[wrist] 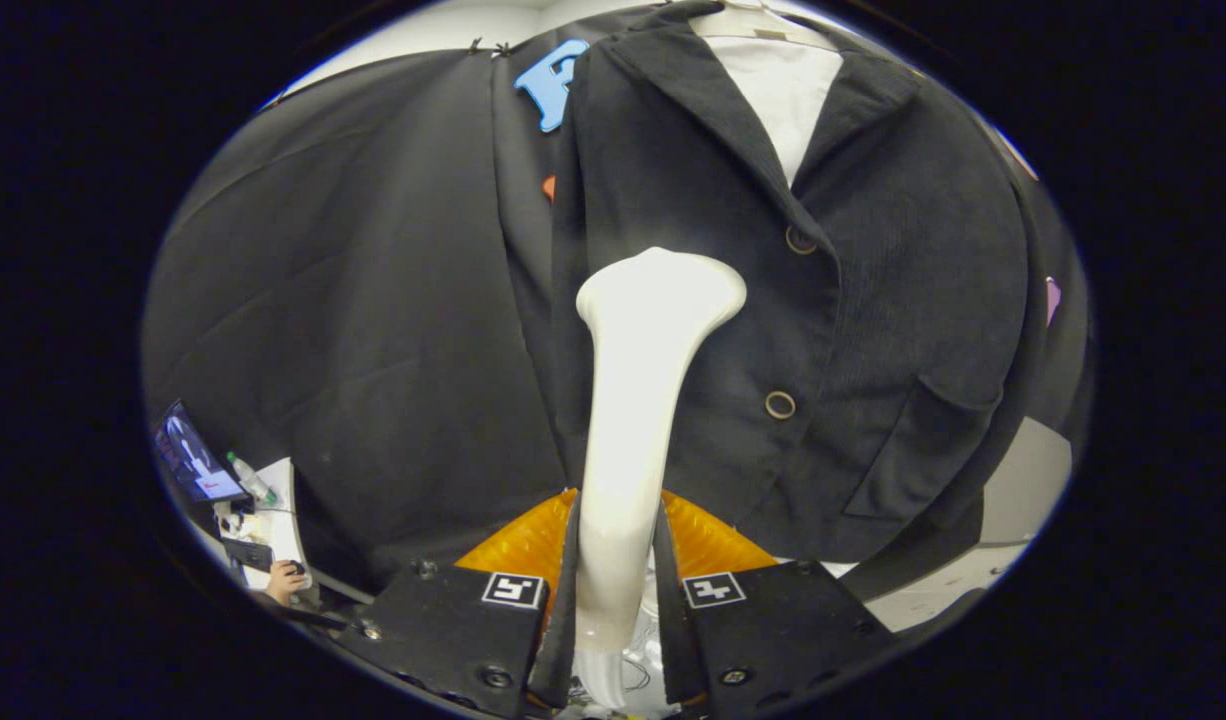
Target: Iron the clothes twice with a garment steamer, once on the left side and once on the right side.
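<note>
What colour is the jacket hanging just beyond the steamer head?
Black, with a ribbed texture: the jacket shows best in the gripper view, beyond the steamer gripped between the fingers.

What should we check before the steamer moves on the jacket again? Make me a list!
1. Grip on the steamer: ok. The gripper has both fingers pressed on its handle.
2. Steamer head aimed at the jacket: ok. It points at the front panel, beside the buttons.
3. Head touching the cloth: cannot tell. The head hides the spot where they would meet.
4. Jacket hanging straight: ok. It hangs on its hanger with the front buttoned.
5. Steam coming out: cannot tell. None is visible.
6. Buttons in the way: ok. The lower button sits off to one side of the head.
</note>
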